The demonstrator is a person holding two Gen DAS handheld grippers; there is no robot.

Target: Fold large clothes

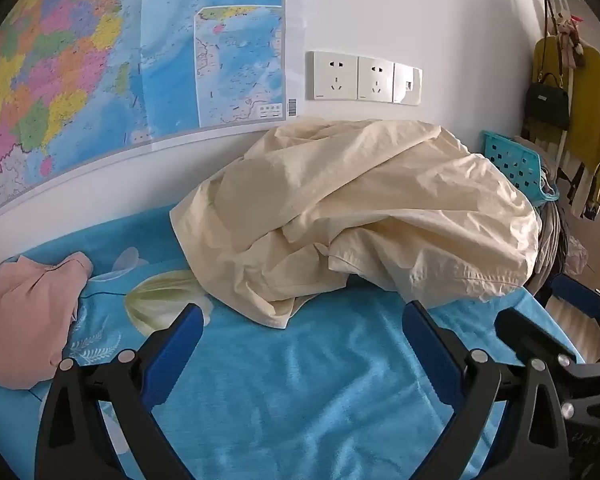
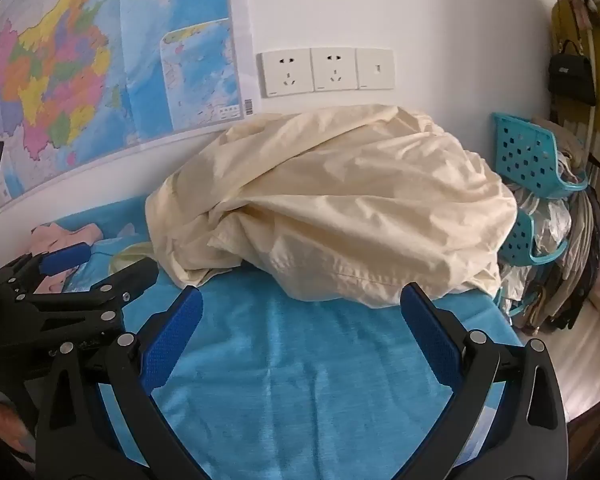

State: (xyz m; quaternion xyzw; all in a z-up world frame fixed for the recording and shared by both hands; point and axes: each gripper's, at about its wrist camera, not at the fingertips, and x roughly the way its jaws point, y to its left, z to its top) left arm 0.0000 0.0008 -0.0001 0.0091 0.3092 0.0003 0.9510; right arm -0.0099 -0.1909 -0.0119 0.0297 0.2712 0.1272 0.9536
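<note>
A large cream garment (image 1: 352,208) lies crumpled in a heap on the blue blanket (image 1: 300,380), against the wall. It also shows in the right wrist view (image 2: 332,204). My left gripper (image 1: 302,314) is open and empty, hovering over the blanket just short of the heap's near edge. My right gripper (image 2: 300,300) is open and empty, also just short of the heap. The left gripper shows at the left in the right wrist view (image 2: 100,264). The right gripper shows at the right edge in the left wrist view (image 1: 556,320).
A pink garment (image 1: 24,320) lies on the blanket at the left. A turquoise basket (image 2: 528,152) and piled clothes stand past the bed's right edge. A map (image 1: 100,60) and wall sockets (image 1: 364,78) are behind the heap.
</note>
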